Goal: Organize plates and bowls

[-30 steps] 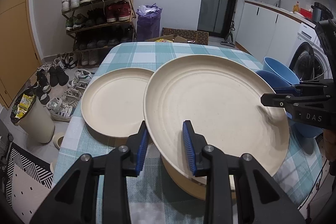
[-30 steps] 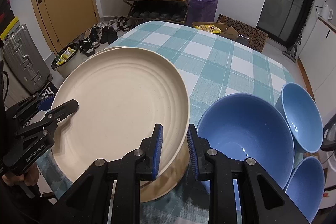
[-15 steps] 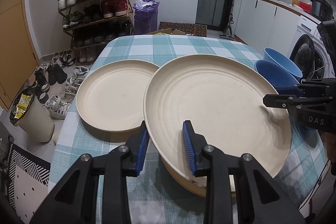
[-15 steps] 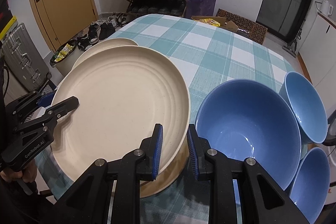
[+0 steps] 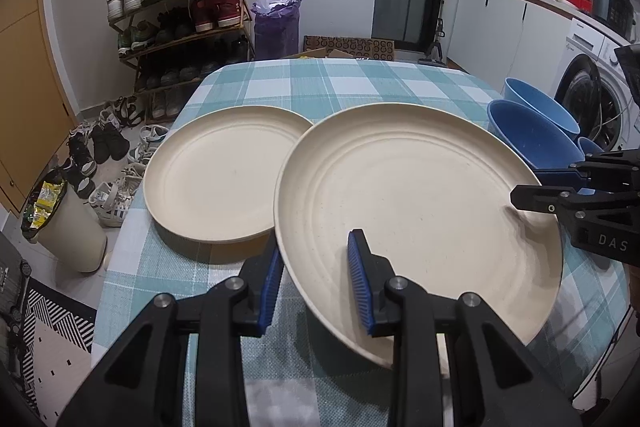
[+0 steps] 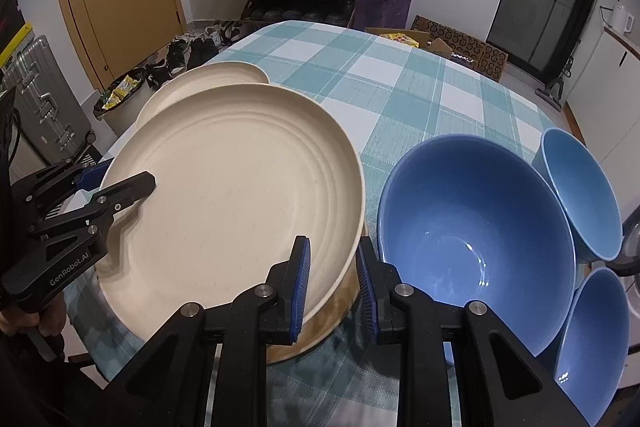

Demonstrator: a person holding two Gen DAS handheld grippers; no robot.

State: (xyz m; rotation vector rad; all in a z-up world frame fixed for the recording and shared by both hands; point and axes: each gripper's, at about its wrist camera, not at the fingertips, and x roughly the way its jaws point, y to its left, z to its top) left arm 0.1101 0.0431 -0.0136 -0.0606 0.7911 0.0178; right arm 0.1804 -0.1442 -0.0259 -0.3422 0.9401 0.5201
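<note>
A large cream plate (image 5: 420, 195) is held up off the table, tilted, above another cream plate underneath (image 6: 320, 327). My left gripper (image 5: 316, 283) is shut on its near-left rim. My right gripper (image 6: 332, 283) is shut on its opposite rim and shows at the right of the left wrist view (image 5: 560, 199). A second cream plate (image 5: 220, 171) lies flat on the checked tablecloth to the left. Three blue bowls stand to the right: a big one (image 6: 472, 243) and two smaller ones (image 6: 580, 187) (image 6: 596, 339).
The table (image 6: 400, 75) has a teal checked cloth. Beyond it are a shoe rack (image 5: 176, 7), a purple bag (image 5: 276, 23), a bin (image 5: 60, 223) on the floor and a washing machine (image 5: 592, 79) at the right.
The held plate has moved a little with both grippers still on it, and the flat plate at the left now shows more fully beside it.
</note>
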